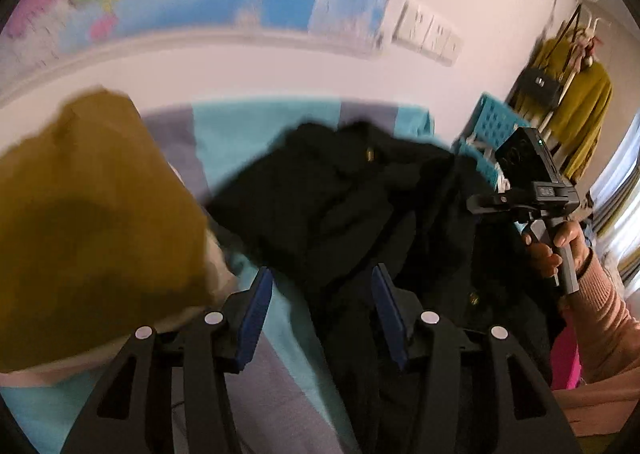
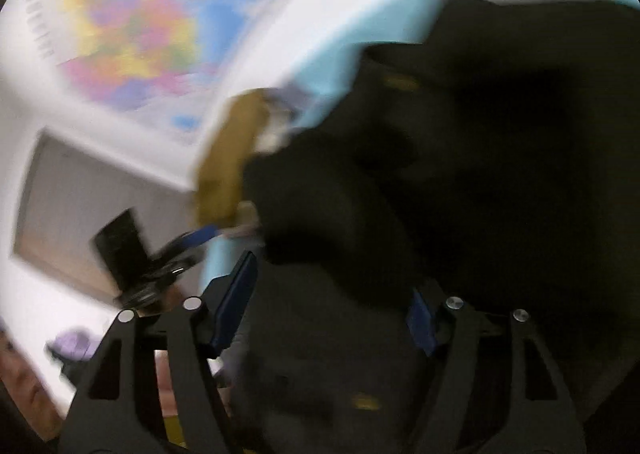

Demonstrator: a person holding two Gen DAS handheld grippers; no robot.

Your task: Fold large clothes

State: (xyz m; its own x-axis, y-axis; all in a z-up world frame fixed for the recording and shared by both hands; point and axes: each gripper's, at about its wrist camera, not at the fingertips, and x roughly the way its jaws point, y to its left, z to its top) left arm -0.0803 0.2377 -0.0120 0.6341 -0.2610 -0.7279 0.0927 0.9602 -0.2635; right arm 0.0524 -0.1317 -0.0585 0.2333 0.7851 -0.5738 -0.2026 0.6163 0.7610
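Here your left gripper (image 1: 322, 312) has its fingers (image 1: 254, 318) parted about halfway, nothing between them, above the black garment (image 1: 352, 190) heaped on the striped bed sheet (image 1: 248, 130). Your right gripper (image 2: 326, 314) stands wide, black cloth bunched between its fingers (image 2: 234, 302); blur hides whether they press it.

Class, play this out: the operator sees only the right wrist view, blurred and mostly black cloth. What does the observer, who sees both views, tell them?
Operator: What else lies on the bed?
Observer: A mustard garment, left of the black garment.
Operator: Is the left gripper holding anything?
Observer: No, the left gripper is open, pads apart over the striped sheet.
Operator: Anything behind my gripper?
Observer: A teal basket beyond the right gripper.
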